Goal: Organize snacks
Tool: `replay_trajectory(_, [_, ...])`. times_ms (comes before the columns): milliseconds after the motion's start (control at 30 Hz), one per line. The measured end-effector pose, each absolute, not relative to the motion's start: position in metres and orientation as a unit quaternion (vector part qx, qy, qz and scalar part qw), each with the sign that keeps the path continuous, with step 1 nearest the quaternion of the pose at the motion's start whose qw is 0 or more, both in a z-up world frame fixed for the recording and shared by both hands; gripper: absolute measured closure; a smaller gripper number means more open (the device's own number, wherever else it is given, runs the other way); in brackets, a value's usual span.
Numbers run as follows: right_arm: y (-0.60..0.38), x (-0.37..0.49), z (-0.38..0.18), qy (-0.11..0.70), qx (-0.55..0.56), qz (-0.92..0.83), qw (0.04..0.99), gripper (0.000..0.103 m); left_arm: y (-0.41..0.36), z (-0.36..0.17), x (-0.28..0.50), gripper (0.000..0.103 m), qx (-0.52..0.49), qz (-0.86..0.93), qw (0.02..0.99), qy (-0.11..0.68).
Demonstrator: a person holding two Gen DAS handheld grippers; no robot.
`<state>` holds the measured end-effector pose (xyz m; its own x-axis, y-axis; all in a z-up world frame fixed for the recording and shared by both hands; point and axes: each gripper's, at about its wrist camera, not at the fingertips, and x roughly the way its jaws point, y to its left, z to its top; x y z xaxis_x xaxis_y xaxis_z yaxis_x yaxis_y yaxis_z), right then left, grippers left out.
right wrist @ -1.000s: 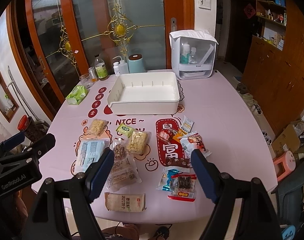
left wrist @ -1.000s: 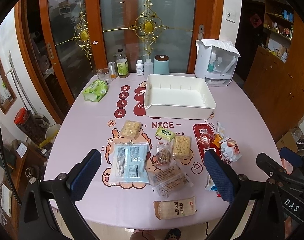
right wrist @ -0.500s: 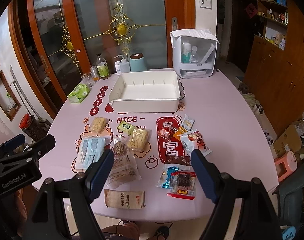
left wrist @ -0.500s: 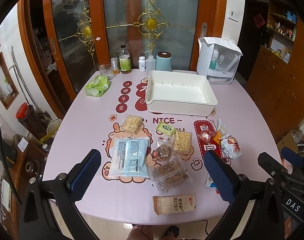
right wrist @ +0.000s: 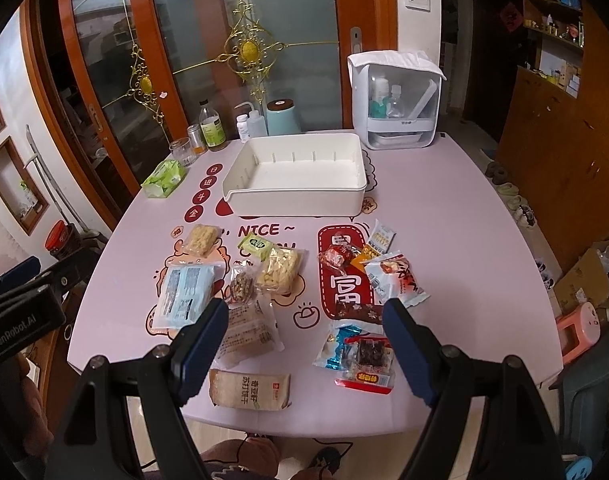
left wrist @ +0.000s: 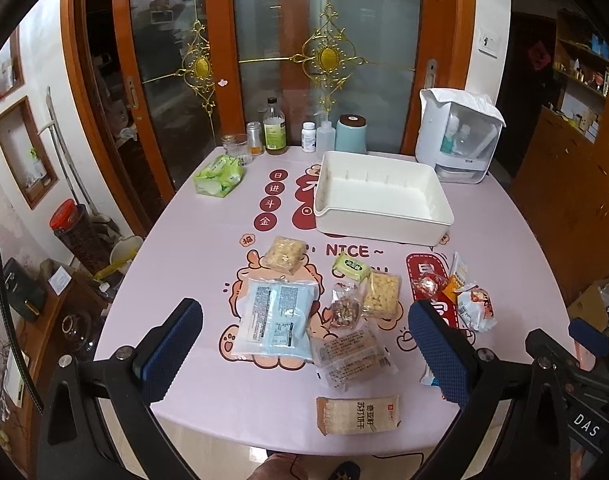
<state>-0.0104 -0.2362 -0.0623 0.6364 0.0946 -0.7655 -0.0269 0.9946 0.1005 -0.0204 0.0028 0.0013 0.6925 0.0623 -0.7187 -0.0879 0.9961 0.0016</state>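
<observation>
Hovering above near edge of pink bench (left wrist: 184, 240): left gripper (left wrist: 304, 344) and right gripper (right wrist: 304, 344), jaws of both spread wide, grasping nothing. Lying scattered across near half of bench: snacks, among them blue-white packet (left wrist: 276, 322), cracker pack (right wrist: 250, 390) nearest edge, red-labelled packet (right wrist: 368, 364), white-red pouch (right wrist: 396, 278). Sitting beyond snacks, toward far side: white tray (right wrist: 296, 196), holding nothing. Standing behind tray: bottles (left wrist: 275, 128), teal canister (left wrist: 351, 134).

Tablecloth (left wrist: 232, 400): "NICE ~", 日进斗金, 福, 富. Cracker pkt (left wrist: 358, 415): 苏打饼干. Left gripper body (right wrist: 14, 324): "GenRobot.AI". Right gripper body (left wrist: 584, 426): "DAS".
</observation>
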Motion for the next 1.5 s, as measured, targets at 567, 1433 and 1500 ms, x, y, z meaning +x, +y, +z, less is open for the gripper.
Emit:
replay_trajectory(567, [-0.219, 0.017, -0.071, 0.431, 0.074, 0.008, 0.899, 0.023, 0.055, 0.001, -0.004, 0.001, 0.007, -0.001, 0.92, 0.393])
replay_trajectory(1433, [-0.156, 0.094, -0.248, 0.605, 0.26, -0.082, 0.748, 0.0, 0.124, -0.178, 0.138, 0.001, -0.004, -0.101, 0.819, 0.566])
replay_trajectory(1500, [-0.16, 0.102, -0.269, 0.617, 0.304, -0.109, 0.718, 0.0, 0.114, -0.198, 0.152, 0.001, 0.003, -0.101, 0.811, 0.577])
